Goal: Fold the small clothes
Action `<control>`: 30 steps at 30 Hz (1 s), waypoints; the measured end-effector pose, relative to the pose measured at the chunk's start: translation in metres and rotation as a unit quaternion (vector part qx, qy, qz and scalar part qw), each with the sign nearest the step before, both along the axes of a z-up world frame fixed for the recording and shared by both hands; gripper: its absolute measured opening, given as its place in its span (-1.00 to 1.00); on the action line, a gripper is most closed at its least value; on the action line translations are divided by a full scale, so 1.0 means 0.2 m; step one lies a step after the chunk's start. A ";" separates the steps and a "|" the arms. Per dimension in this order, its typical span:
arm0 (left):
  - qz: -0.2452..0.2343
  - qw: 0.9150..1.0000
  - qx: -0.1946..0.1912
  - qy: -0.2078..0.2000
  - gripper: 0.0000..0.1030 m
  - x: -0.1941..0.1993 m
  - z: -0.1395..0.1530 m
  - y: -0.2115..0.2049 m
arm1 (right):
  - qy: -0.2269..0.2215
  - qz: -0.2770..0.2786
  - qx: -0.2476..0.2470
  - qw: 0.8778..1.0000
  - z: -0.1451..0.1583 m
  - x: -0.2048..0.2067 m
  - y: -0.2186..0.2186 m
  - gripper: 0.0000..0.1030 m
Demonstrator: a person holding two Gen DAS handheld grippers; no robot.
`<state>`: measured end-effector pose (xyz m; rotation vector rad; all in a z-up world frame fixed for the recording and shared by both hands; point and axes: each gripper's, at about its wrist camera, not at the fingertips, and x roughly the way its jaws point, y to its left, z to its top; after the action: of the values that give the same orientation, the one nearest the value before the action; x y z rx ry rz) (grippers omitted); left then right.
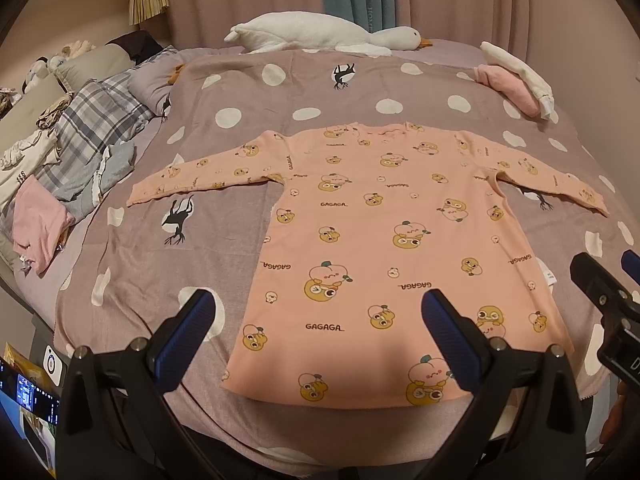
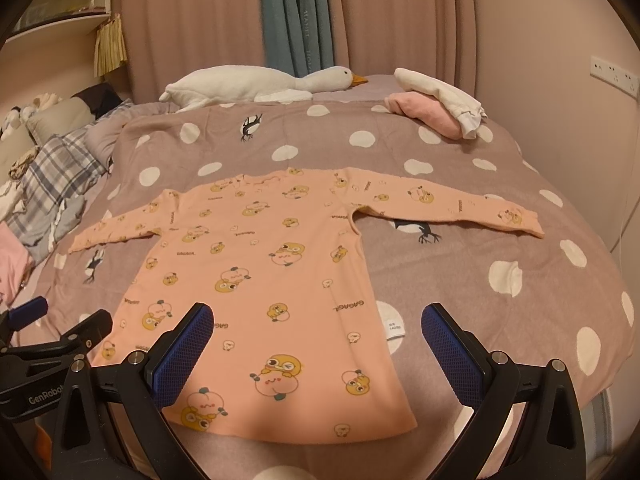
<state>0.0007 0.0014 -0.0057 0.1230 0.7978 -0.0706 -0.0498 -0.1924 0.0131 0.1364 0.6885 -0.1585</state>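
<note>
- Peach long-sleeved top (image 1: 384, 248): it lies flat on the spotted bedspread (image 1: 280, 104), hem toward the near edge of the bed, neckline toward 12 o'clock, and both sleeves spread outward toward 9 and 3 o'clock. My guess is that it has been laid out this way so that folding can begin; no fold shows yet.
- Its look: soft peach fabric with yellow cartoon ducks, pale peaches and the word "GAGAGA" printed all over. It is smooth, with few wrinkles. A small white care label (image 2: 394, 326) sticks out from the side seam on the 3 o'clock side, near the hem.
- Left gripper (image 1: 318, 320): it hovers above the hem at 6 o'clock, with blue-padded fingers (image 1: 198, 316) spread wide, holding nothing. It seems poised over the left part of the hem.
- Right gripper (image 2: 318, 332): it hangs over the hem's right part, near the label. Its jaws are likewise wide apart and empty.
- Around the garment: a white plush goose (image 1: 320, 36) lies along the far edge at 12 o'clock. Folded pink and white clothes (image 1: 516, 80) sit at 2 o'clock, probably the finished pile. A heap of unfolded clothes (image 1: 72, 152), some of it plaid, lies at 9 o'clock, likely waiting its turn.
</note>
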 end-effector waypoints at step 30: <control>-0.003 1.000 0.006 0.001 1.00 0.00 0.00 -0.03 | 0.000 0.000 0.003 1.000 -0.01 0.00 0.00 1.00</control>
<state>0.0001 -0.0047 -0.0065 0.1356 0.7998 -0.0710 -0.0500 -0.1932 0.0104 0.1410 0.6887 -0.1561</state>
